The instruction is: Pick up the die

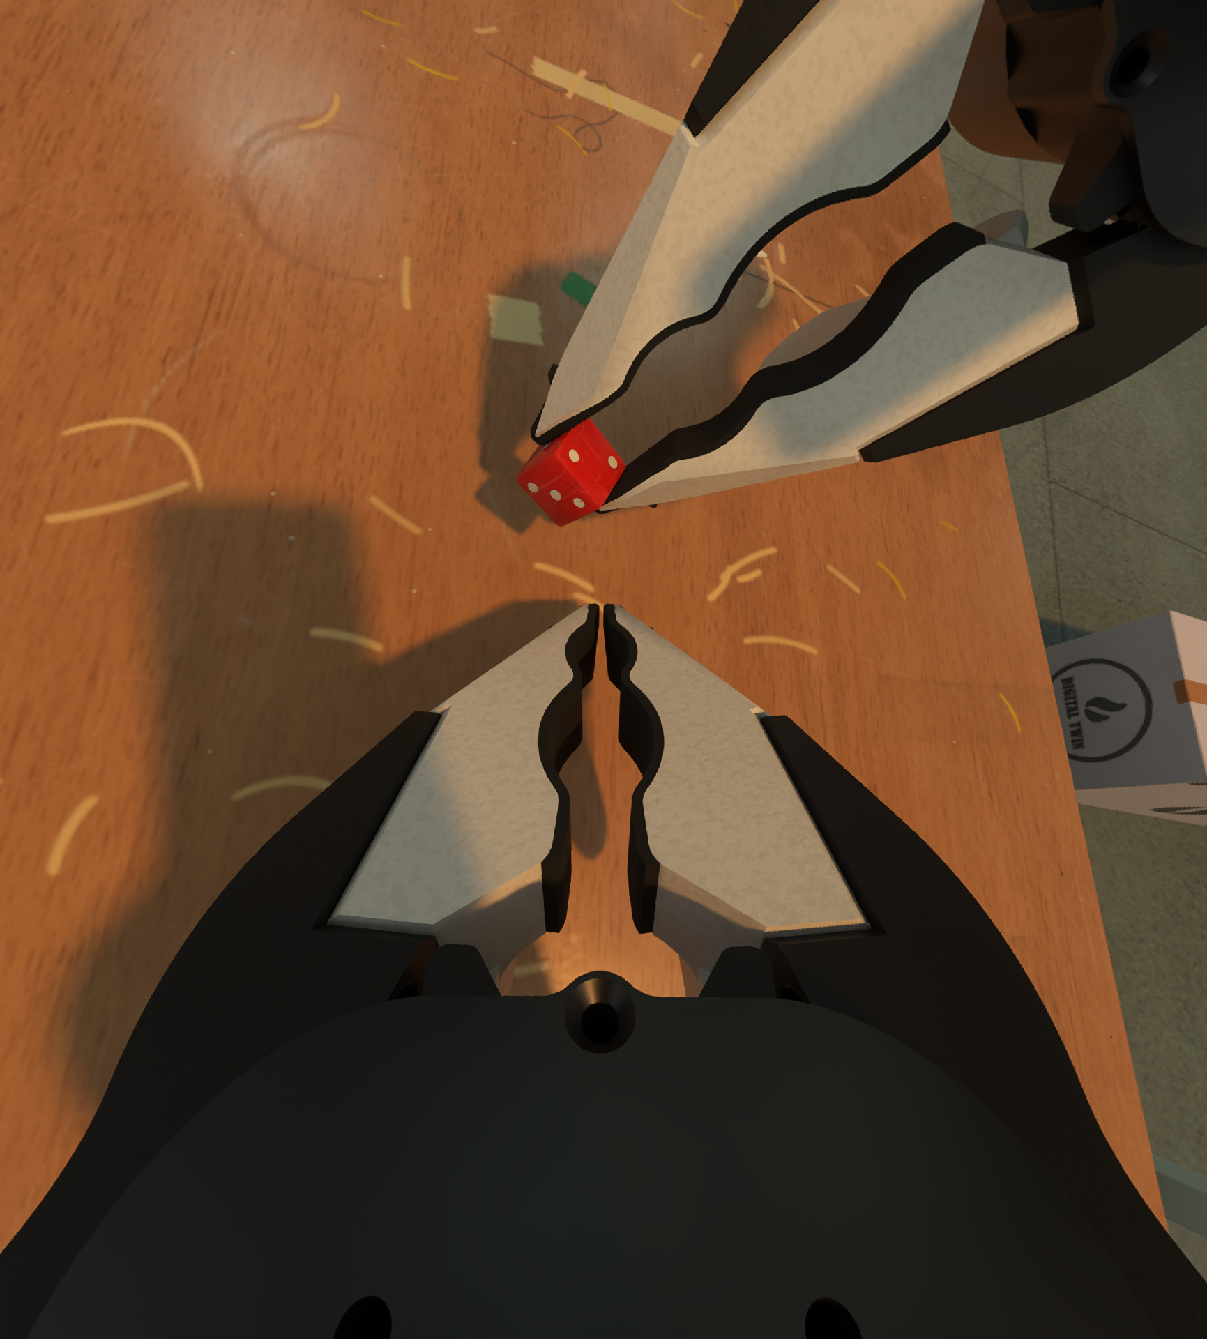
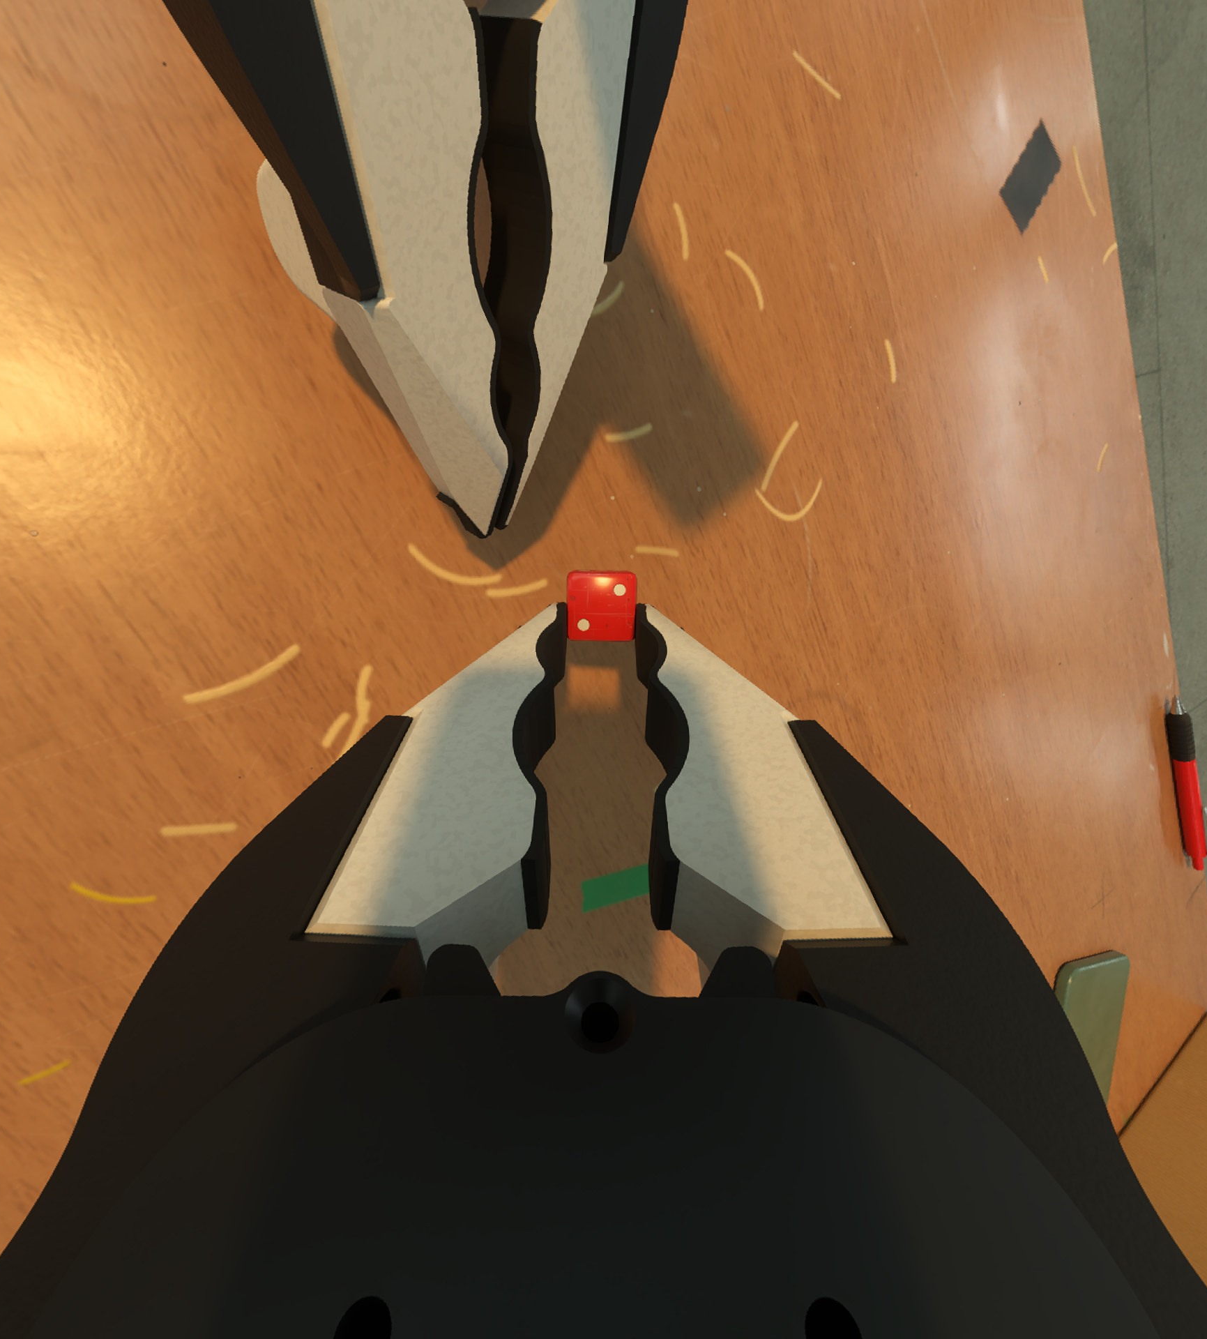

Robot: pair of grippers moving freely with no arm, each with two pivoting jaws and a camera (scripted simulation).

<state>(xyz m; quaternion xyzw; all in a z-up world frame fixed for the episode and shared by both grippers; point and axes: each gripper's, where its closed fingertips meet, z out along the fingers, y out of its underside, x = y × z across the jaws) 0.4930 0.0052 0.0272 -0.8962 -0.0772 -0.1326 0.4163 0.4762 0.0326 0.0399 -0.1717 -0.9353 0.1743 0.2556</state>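
The die is a small red cube with pale pips. My right gripper is shut on the die, which sits between its two fingertips; a shadow on the wooden table below suggests it is held just above the top. In the left wrist view the die shows pinched by the right gripper, which comes in from the upper right. My left gripper is shut and empty, a short way in front of the die. It also shows in the right wrist view, tips pointing at the die.
Pale wood shavings and scraps lie scattered over the table. A green scrap lies under the right gripper. A red pen lies near the table's edge. A white cardboard box stands off the table edge on the floor.
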